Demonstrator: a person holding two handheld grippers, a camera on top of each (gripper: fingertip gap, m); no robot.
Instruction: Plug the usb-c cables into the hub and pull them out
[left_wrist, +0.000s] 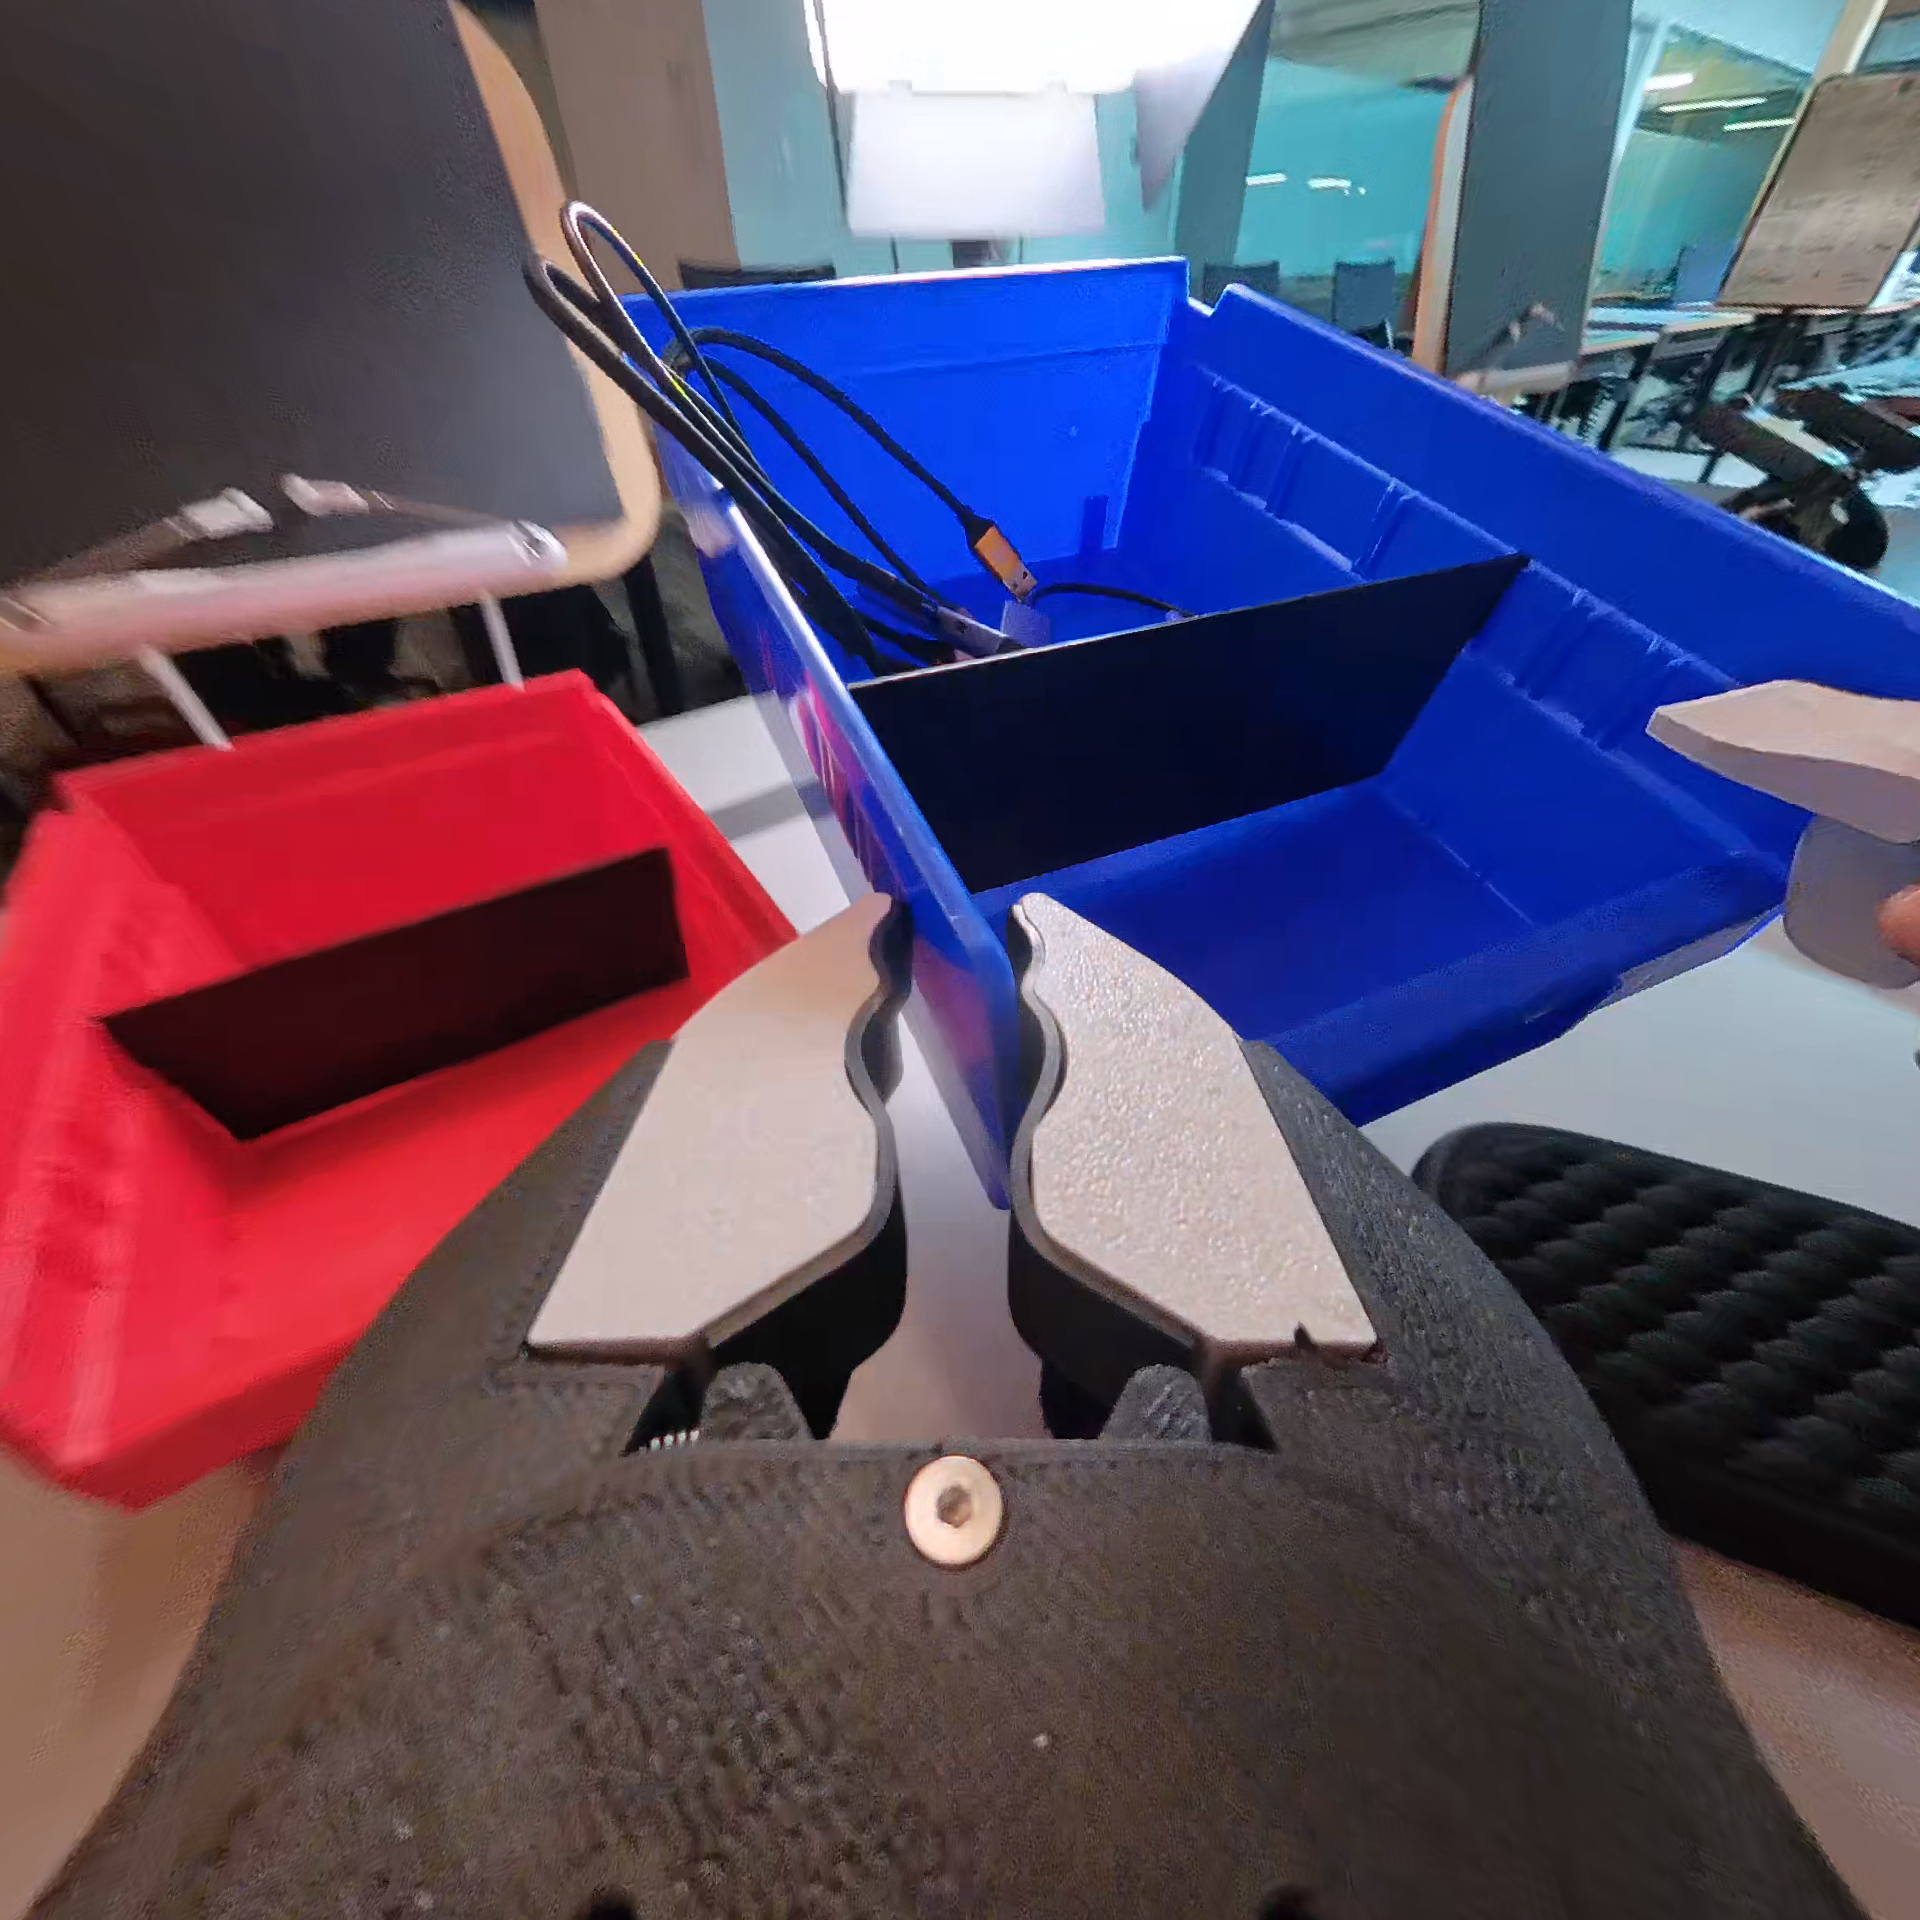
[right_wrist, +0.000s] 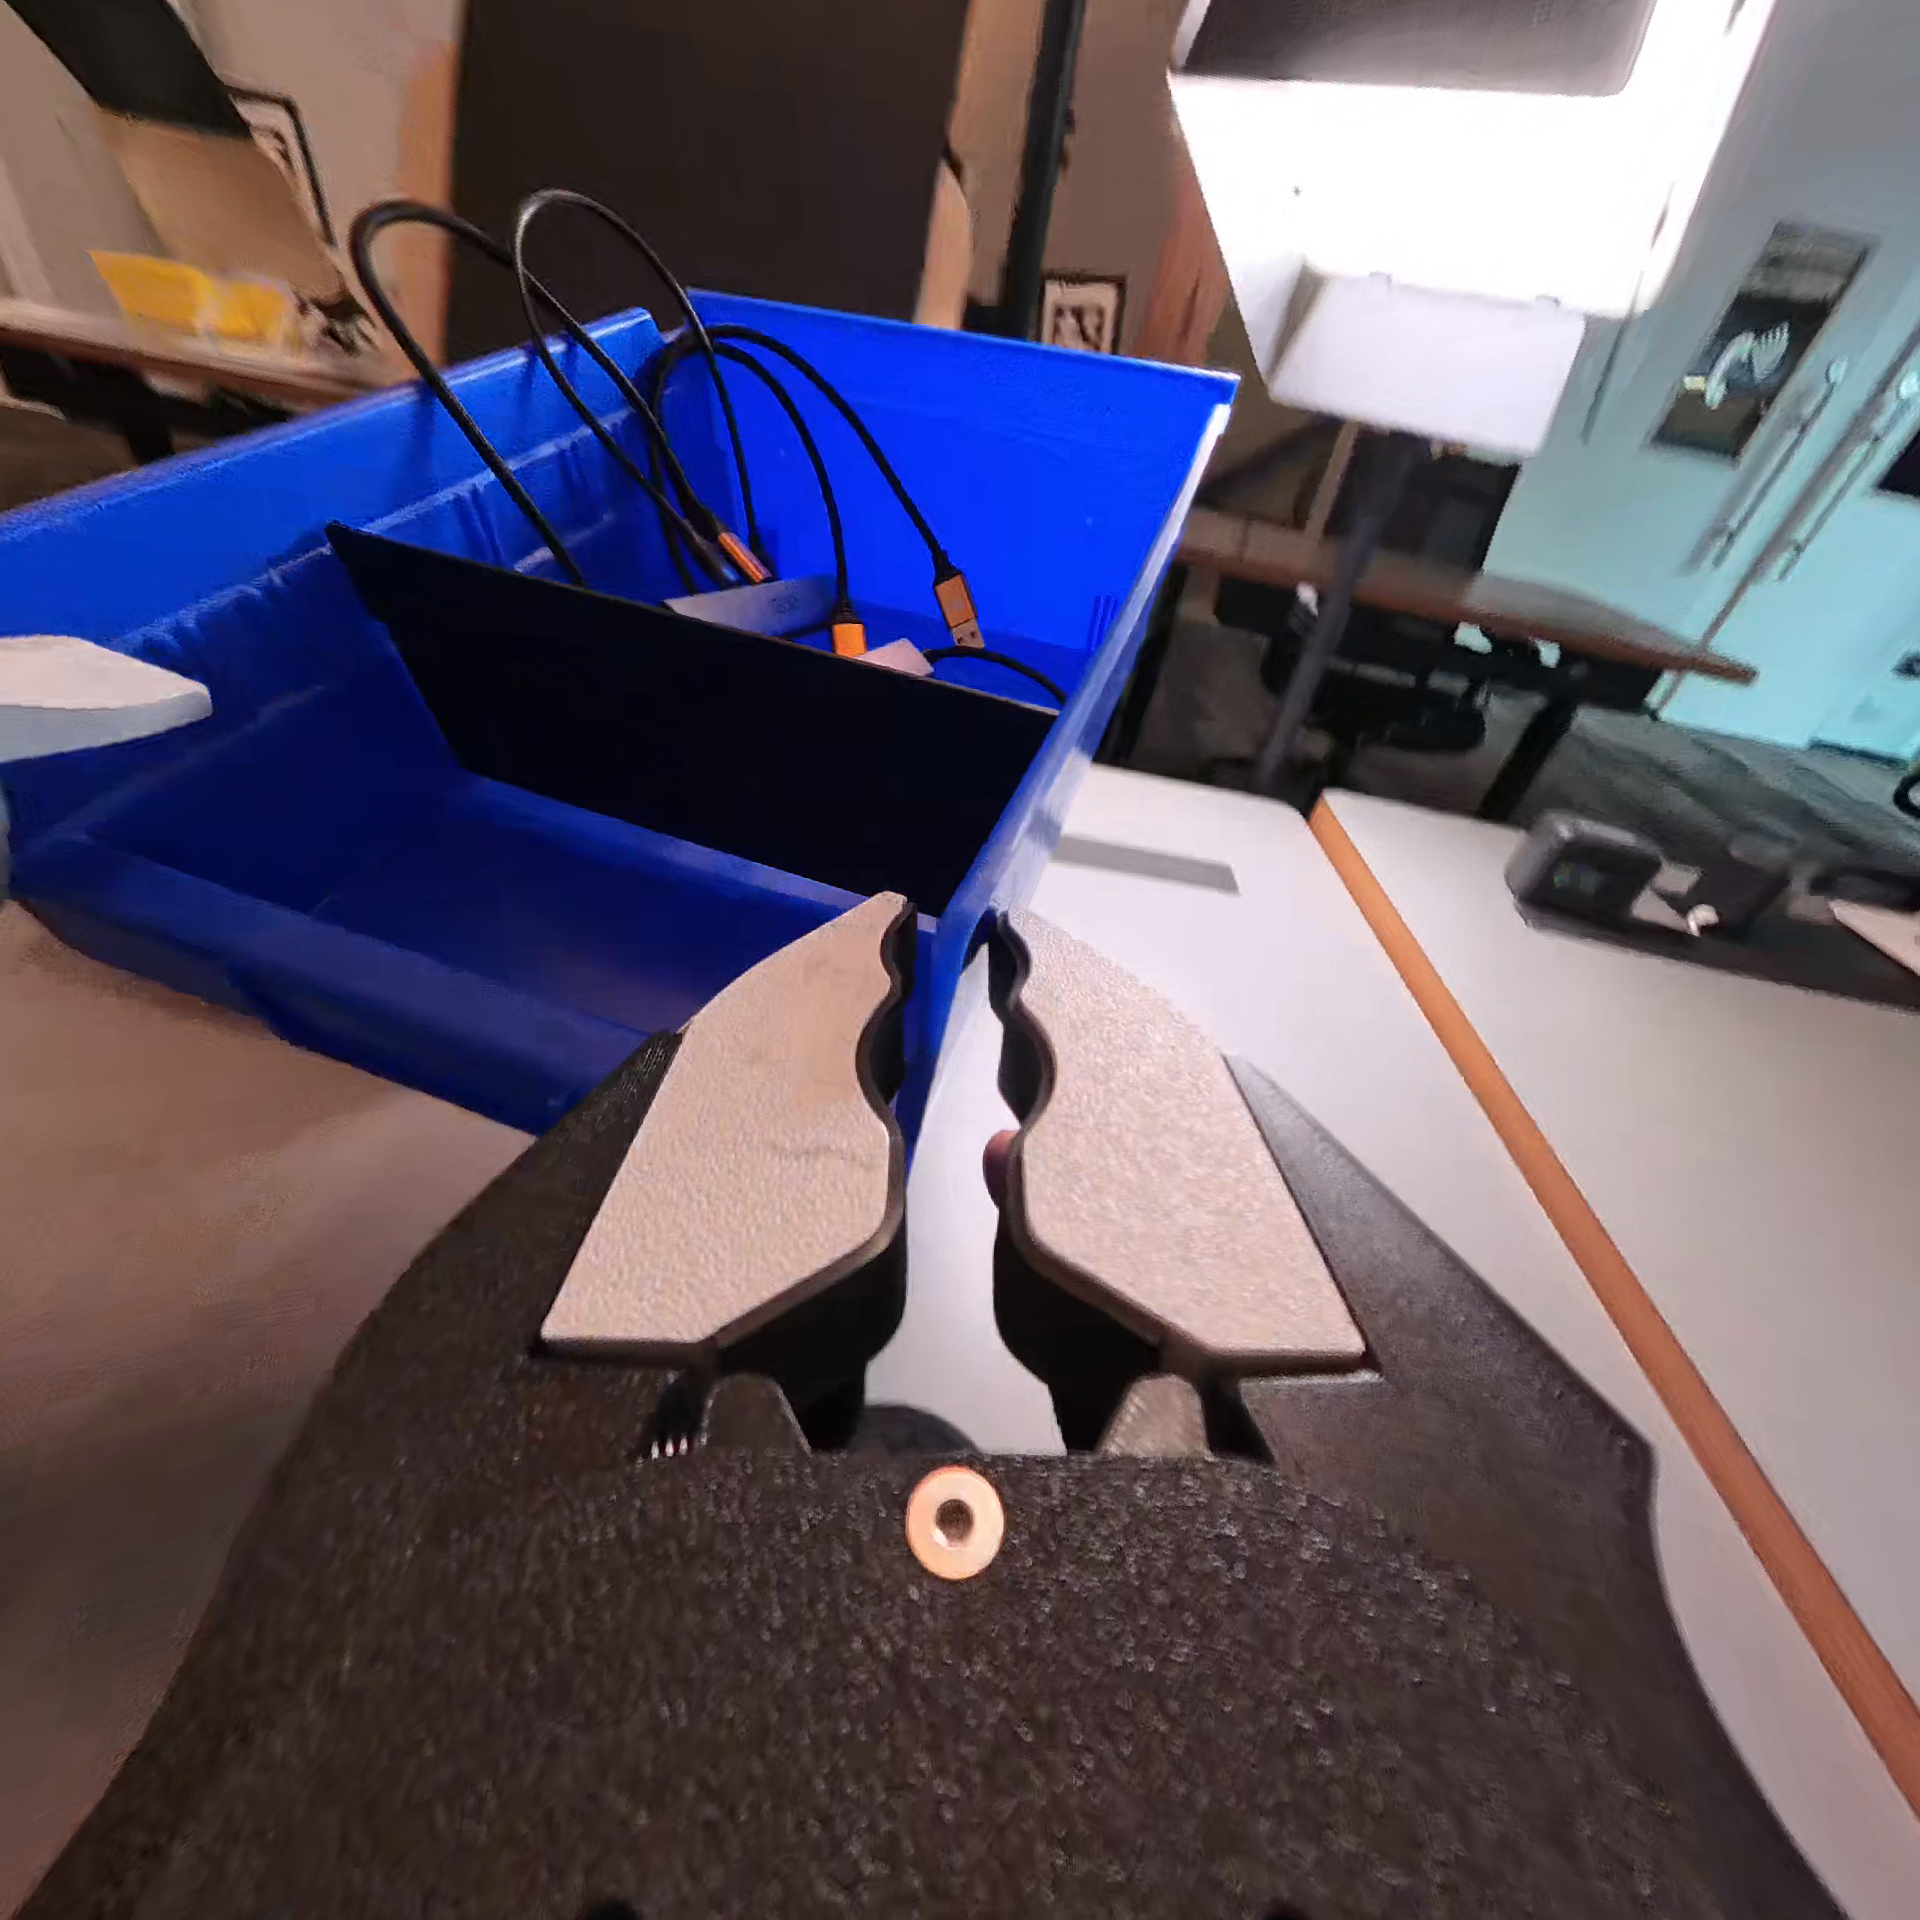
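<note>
A blue bin (left_wrist: 1299, 904) stands on the table, split by a black divider (left_wrist: 1143, 727). Its far compartment holds black braided USB-C cables (left_wrist: 831, 436) with orange plugs (left_wrist: 995, 551) and a grey hub (left_wrist: 1023, 623). My left gripper (left_wrist: 954, 914) is shut on the bin's left side wall. In the right wrist view my right gripper (right_wrist: 951, 914) is shut on the bin's (right_wrist: 416, 894) right side wall. The cables (right_wrist: 810, 436), an orange plug (right_wrist: 958, 608) and the hub (right_wrist: 764, 603) lie behind the divider (right_wrist: 707, 727). The near compartment is empty.
A red bin (left_wrist: 364, 831) with a black divider sits to the left of the blue bin. A black mesh chair part (left_wrist: 1714, 1330) is at the lower right. The white table (right_wrist: 1299, 1039) extends right; a second table bears a black device (right_wrist: 1590, 873). My right fingertips sit around 20 centimetres from my left ones.
</note>
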